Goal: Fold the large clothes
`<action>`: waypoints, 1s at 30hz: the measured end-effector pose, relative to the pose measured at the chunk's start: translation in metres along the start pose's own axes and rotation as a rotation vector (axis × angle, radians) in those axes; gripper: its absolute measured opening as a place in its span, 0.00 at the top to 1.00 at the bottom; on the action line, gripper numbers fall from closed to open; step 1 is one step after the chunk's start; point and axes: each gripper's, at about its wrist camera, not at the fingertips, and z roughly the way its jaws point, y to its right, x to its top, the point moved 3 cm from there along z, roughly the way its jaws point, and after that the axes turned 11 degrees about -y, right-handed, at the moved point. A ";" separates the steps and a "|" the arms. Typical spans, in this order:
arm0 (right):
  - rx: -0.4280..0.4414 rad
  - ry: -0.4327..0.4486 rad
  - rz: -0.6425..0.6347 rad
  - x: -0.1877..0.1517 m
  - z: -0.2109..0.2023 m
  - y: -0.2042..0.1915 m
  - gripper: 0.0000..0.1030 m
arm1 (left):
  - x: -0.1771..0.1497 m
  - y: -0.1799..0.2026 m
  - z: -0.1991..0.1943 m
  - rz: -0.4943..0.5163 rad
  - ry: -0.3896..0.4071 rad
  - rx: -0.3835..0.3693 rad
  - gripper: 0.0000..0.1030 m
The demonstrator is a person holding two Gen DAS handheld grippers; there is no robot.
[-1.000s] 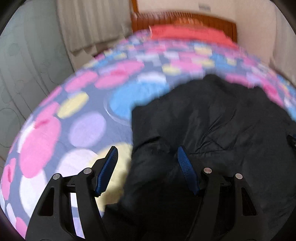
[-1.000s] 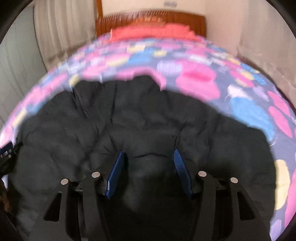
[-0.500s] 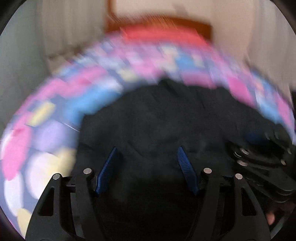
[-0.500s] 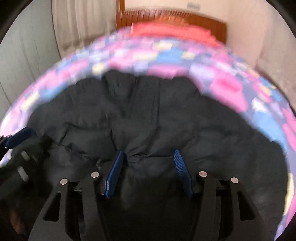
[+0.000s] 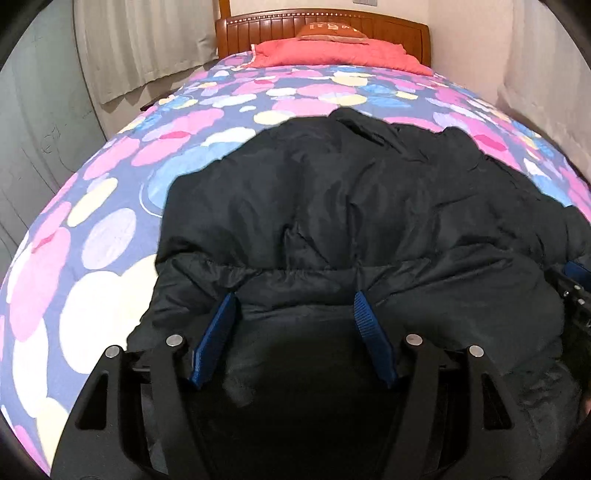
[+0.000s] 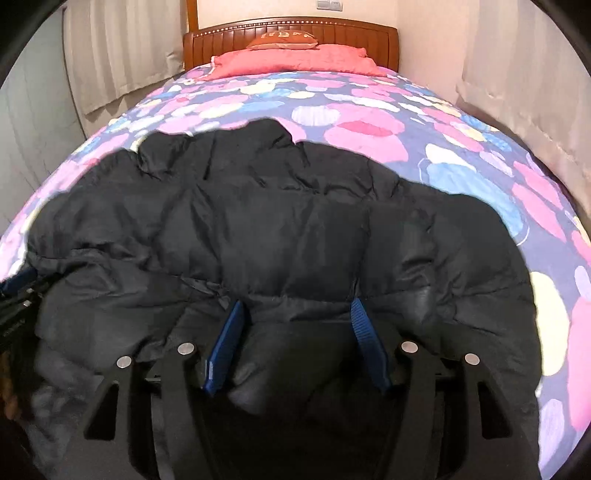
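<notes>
A large black puffer jacket (image 5: 332, 206) lies spread across the bed, and it also fills the middle of the right wrist view (image 6: 280, 229). My left gripper (image 5: 293, 306) is open, with the jacket's near hem bulging between its blue pads. My right gripper (image 6: 295, 314) is open too, with a puffy fold of the same near hem between its pads. The right gripper shows at the right edge of the left wrist view (image 5: 574, 284). The left gripper shows at the left edge of the right wrist view (image 6: 18, 291).
The bed cover (image 5: 92, 236) is blue with pink, yellow and white spots. A red pillow (image 5: 332, 55) and wooden headboard (image 5: 388, 26) are at the far end. Curtains (image 5: 140, 44) hang at the left, a wall (image 6: 517, 74) at the right.
The left gripper swung right from the jacket's left edge onto its near hem. Both views have settled and sharpened, and the jacket lies spread wider across the bed.
</notes>
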 end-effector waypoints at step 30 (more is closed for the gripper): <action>0.134 -0.096 0.403 -0.273 -0.124 0.182 0.30 | -0.271 -0.117 -0.133 -0.402 -0.070 -0.289 0.16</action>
